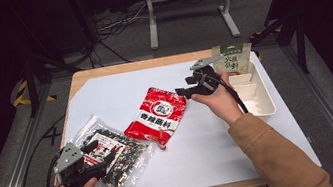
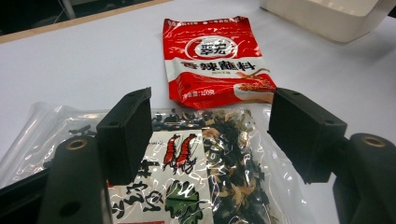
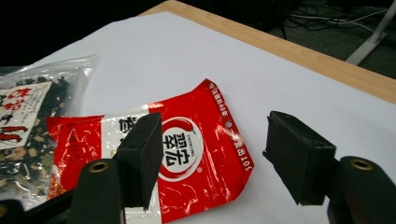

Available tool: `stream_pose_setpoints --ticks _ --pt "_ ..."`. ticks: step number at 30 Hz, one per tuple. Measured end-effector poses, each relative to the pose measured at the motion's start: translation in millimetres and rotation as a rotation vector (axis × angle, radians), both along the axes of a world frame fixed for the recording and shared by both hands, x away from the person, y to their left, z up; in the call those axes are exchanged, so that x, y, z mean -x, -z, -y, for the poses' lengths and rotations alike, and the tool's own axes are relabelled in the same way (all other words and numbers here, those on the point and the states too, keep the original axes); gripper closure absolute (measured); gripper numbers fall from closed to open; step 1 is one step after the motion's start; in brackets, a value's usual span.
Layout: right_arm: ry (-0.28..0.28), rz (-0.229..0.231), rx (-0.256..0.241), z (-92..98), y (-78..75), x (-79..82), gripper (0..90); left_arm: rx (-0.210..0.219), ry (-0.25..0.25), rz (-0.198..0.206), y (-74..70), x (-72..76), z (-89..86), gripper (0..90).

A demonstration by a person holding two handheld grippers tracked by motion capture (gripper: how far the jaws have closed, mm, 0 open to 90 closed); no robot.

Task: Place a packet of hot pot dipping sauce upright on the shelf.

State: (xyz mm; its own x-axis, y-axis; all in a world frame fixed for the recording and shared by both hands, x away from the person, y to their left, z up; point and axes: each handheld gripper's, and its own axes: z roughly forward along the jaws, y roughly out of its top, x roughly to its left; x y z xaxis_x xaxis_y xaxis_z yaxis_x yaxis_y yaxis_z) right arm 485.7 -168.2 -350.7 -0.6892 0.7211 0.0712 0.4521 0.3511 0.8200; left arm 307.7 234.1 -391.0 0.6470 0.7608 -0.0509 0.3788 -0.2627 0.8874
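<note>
Red pkt [image 3: 187,154] lies flat below/between open right gripper [image 3: 212,156] jaws; left gripper [image 2: 210,135] jaws open over seaweed bag [image 2: 205,177].

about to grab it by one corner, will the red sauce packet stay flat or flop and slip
The red sauce packet will probably flop: it is a thin flat pouch whose far corner already curls up. Its glossy film may slide between the open right gripper pads. It looks light, so a push would likely skid it across the white sheet.
</note>
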Motion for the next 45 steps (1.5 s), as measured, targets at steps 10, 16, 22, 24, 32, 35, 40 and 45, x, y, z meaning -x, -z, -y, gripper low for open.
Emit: stream_pose_setpoints --ticks 10,16,22,24,32,35,40,45 --pt "0.029 -0.038 0.045 -5.1 23.8 -19.3 36.5 0.001 0.003 0.002 0.1 -0.3 -0.4 30.7" --pt "0.044 -0.085 0.048 -5.9 35.2 -26.9 36.3 0.003 0.005 -0.001 0.3 -0.4 -0.6 30.6" --pt "0.057 -0.124 0.06 -6.7 47.1 -34.3 35.7 0.001 0.005 -0.001 0.4 -0.4 -0.6 30.6" --pt "0.058 -0.139 0.067 -7.9 52.3 -36.5 35.6 0.002 0.006 -0.002 0.4 -0.5 -0.8 30.6" --pt "0.042 -0.169 0.071 -11.0 60.8 -40.3 34.0 0.008 0.002 -0.007 0.9 -0.6 -0.4 30.6" --pt "0.041 -0.192 0.085 -12.5 64.6 -41.4 34.0 0.009 0.002 -0.008 1.1 -0.8 -0.6 30.5" --pt "0.05 -0.223 0.079 -13.4 69.4 -44.2 33.9 0.009 0.002 -0.01 1.2 -0.8 -0.4 30.5" --pt "0.056 -0.243 0.081 -14.7 72.9 -46.2 35.2 0.011 0.003 -0.01 1.4 -0.9 -0.4 30.5"
